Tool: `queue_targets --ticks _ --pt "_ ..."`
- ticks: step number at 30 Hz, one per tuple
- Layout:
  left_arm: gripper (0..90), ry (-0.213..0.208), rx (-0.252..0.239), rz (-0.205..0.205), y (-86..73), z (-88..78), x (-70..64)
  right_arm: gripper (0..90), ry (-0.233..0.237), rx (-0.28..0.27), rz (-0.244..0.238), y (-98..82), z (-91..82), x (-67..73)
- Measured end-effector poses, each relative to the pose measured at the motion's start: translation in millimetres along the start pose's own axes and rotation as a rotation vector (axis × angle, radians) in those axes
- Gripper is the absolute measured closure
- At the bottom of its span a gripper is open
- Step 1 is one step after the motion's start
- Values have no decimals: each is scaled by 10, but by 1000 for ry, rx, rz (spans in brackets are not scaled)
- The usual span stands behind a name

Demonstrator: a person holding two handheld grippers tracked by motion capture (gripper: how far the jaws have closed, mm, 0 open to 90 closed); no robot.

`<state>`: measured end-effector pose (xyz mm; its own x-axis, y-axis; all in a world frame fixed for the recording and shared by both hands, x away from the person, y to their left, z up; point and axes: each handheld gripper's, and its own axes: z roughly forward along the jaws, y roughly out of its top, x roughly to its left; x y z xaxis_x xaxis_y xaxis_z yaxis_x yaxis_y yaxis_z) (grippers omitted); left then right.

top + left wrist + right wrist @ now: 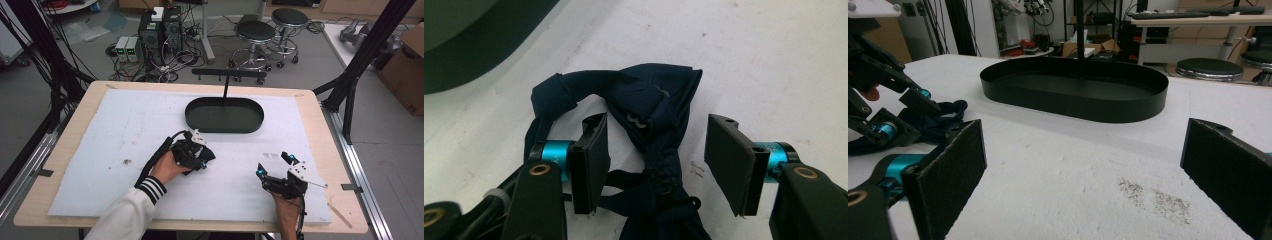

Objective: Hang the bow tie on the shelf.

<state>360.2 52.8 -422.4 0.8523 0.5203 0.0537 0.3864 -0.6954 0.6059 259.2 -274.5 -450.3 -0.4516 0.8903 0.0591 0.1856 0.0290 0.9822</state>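
Left gripper (656, 165) sits low over a dark blue bow tie (659, 115) that lies on the white mat (774, 60). Its two black pads are wide apart, one on each side of the cloth, and they are not squeezing it. In the left gripper view the bow tie's long way runs from the near edge up and away between the pads, with a strap looping off to the left. A small pale mark shows on the cloth, but it is too small to read.

From the high view, the bow tie (206, 153) is near the middle of the mat (100, 150), just in front of the black oval tray (225, 114). The tray's long side runs left to right across the table (75, 107).

Over on the other side, the right gripper (274, 166) is well apart from the bow tie, near the front of the mat. Its pads are wide open too, with nothing between them. No words can be read on anything.
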Motion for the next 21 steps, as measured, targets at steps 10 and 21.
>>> queue_targets --ticks 10,21 --pt "428 1 -49 6 54 -39 -59 34 0 0 1 -1 0 1" --pt "400 3 -42 6 50 0 -46 34 0 0 -2 0 1 1"
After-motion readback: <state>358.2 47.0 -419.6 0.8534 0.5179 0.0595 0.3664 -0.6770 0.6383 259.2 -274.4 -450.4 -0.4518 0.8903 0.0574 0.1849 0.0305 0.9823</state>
